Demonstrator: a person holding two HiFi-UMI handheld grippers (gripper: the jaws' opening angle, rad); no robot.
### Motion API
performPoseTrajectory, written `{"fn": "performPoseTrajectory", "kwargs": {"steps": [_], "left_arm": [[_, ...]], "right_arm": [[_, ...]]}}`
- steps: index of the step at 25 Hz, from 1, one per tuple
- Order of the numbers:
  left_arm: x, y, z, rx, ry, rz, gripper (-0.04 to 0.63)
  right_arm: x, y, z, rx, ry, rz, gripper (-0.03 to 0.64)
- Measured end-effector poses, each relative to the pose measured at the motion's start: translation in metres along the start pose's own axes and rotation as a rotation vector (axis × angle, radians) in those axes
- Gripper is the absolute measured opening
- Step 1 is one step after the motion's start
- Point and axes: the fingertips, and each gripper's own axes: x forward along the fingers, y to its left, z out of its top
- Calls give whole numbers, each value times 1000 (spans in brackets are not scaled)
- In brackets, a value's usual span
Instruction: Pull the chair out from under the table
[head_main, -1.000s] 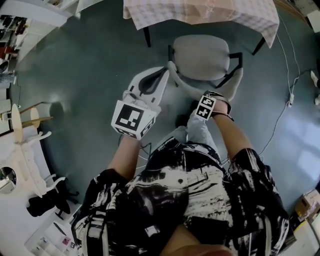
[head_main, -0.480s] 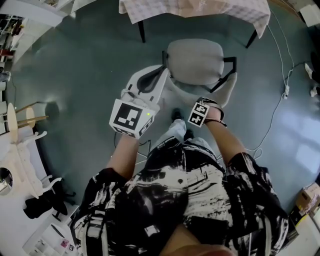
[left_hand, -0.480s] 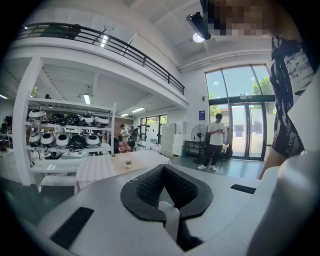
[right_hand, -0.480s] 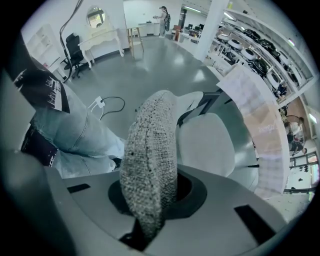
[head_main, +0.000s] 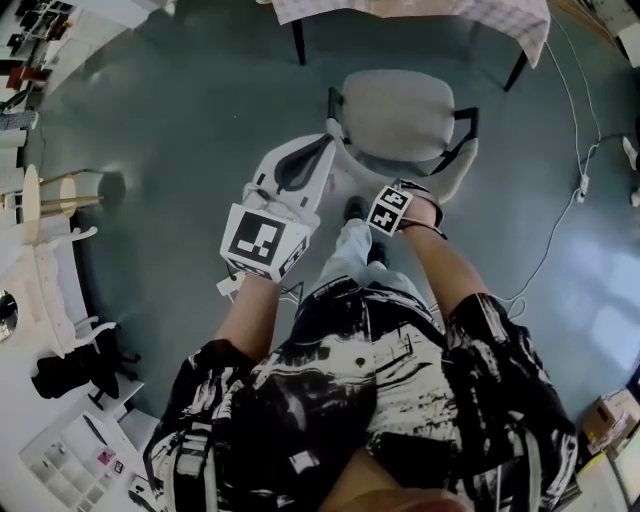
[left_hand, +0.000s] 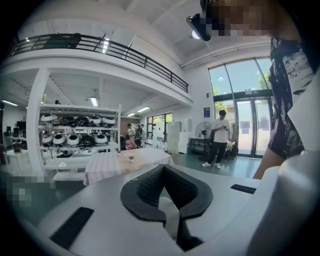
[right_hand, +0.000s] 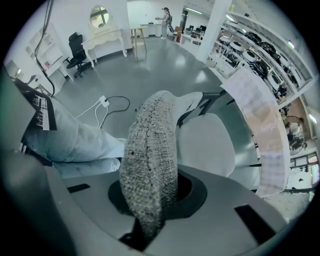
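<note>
The grey fabric chair stands on the floor just in front of the table with the checked cloth, its seat out from under the top. My right gripper points straight down and is shut on the top edge of the chair's backrest, which fills the space between its jaws; the seat lies beyond. My left gripper hovers beside the chair's left armrest, touching nothing, its black pads closed together and empty. In the left gripper view the table shows far off.
The person's jeans leg and shoe stand just behind the chair. A cable and power strip lie on the floor to the right. White furniture and a black office chair are at the left. People stand far off.
The chair has come away from the table toward the person, with the right gripper still on its backrest. Both grippers moved back with it, and the table slid toward the top edge.
</note>
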Motion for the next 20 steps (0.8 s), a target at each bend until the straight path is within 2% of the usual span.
{"fn": "performPoseTrajectory", "kwargs": {"steps": [4, 8, 10, 13, 15, 17, 18, 20], "left_arm": [[-34, -14, -7, -10, 27, 46, 2], [-62, -1, -3, -11, 36, 78, 2], [-68, 5, 1, -6, 31, 72, 2], [-66, 14, 11, 4, 1, 36, 2], [-63, 17, 21, 14, -24, 10, 2], [-66, 20, 28, 21, -40, -10, 2], [-68, 22, 31, 24, -47, -19, 2], [-66, 27, 36, 30, -64, -39, 2]], "right_arm": [[-4, 4, -2, -5, 2, -7, 46], [-9, 6, 11, -41, -2, -27, 64], [-16, 8, 16, -69, -14, -56, 111], [-45, 9, 18, -81, -69, -95, 128], [-79, 9, 16, -70, -129, -113, 165], [-124, 12, 19, -32, -215, -148, 170], [-154, 11, 24, 8, -283, -172, 163], [-228, -4, 41, 135, -482, -212, 143]]}}
